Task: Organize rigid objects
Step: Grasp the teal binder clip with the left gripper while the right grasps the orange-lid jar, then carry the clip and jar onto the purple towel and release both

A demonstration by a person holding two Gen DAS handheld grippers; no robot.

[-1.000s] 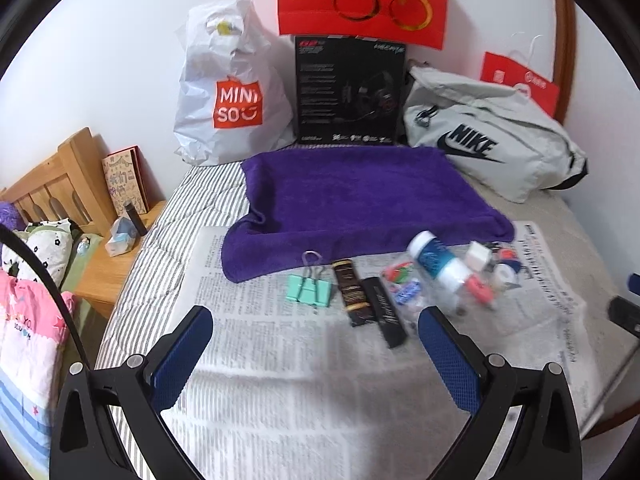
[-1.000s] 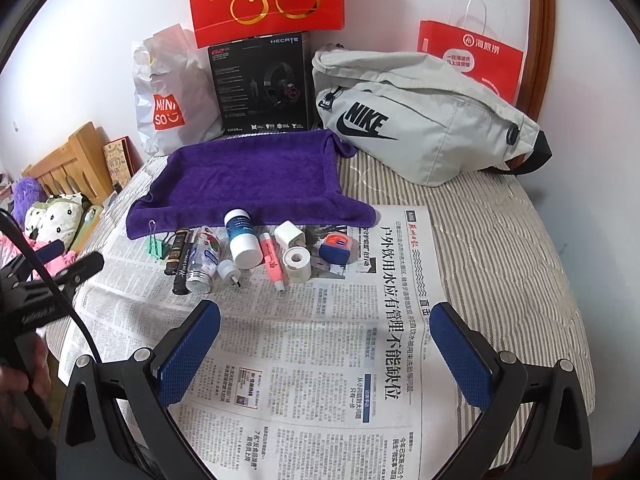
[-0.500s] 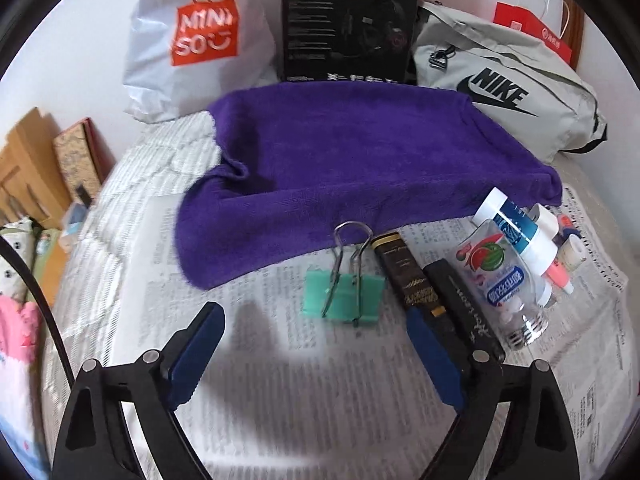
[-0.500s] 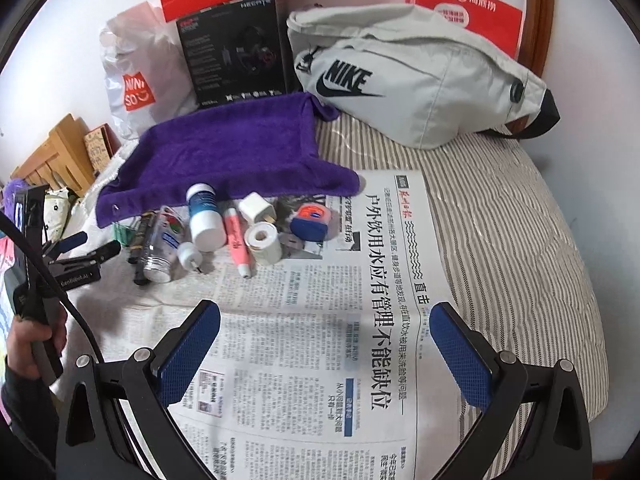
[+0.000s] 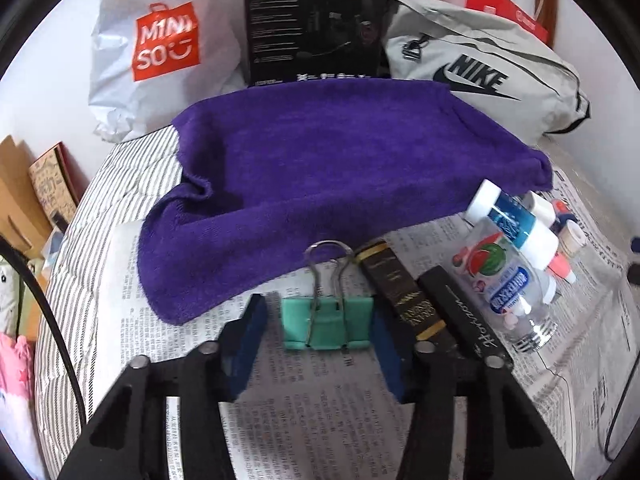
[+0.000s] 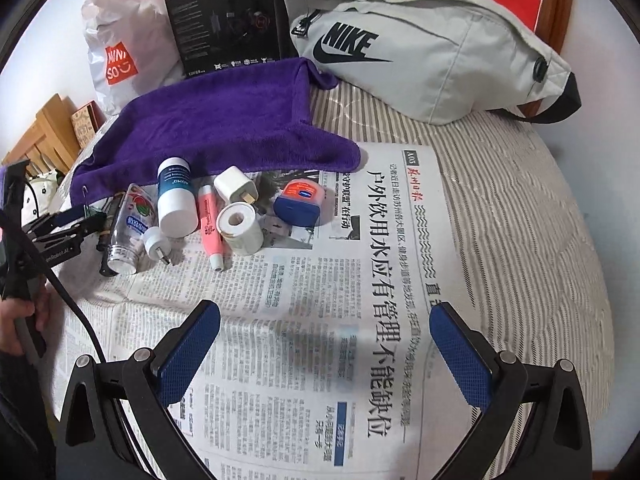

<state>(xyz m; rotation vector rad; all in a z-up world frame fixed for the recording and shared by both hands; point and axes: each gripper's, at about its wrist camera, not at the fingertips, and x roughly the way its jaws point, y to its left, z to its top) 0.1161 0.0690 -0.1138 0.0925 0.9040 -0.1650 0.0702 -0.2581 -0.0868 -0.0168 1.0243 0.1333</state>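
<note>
Left gripper down over the binder clip; fingers closing, clip body between them. Right-side pad looks at or v. near the clip's edge, left-side pad shows a sliver of gap. Can't confirm a firm clamp yet.

Landmark = purple towel. Clip lies on the newspaper just in front of the towel's near edge, wire handles pointing at the towel, tips almost at its hem. Same view: gold-and-black tube just right of the clip, black pen beside that, clear bottle and white-capped bottle further right along the towel's front edge.

Right gripper fingers wide apart, nothing between, over bare newspaper well in front of the towel.

Risks (judgement):
- Clip is thin + smooth-sided; an off-centre squeeze could tilt it or pop it out sideways.
- Right-side finger sits tight against the tube; as the gap shrinks it may shove the tube into the pen and roll the bottle.
- Fingers low on the paper: could pinch the newspaper w/ the clip, dragging the sheet and everything on it when lifted.
- Wire handles near the towel pile: may snag on lift-out.
- Soft bed under the paper gives, so downward push sinks the clip rather than seating it.
</note>
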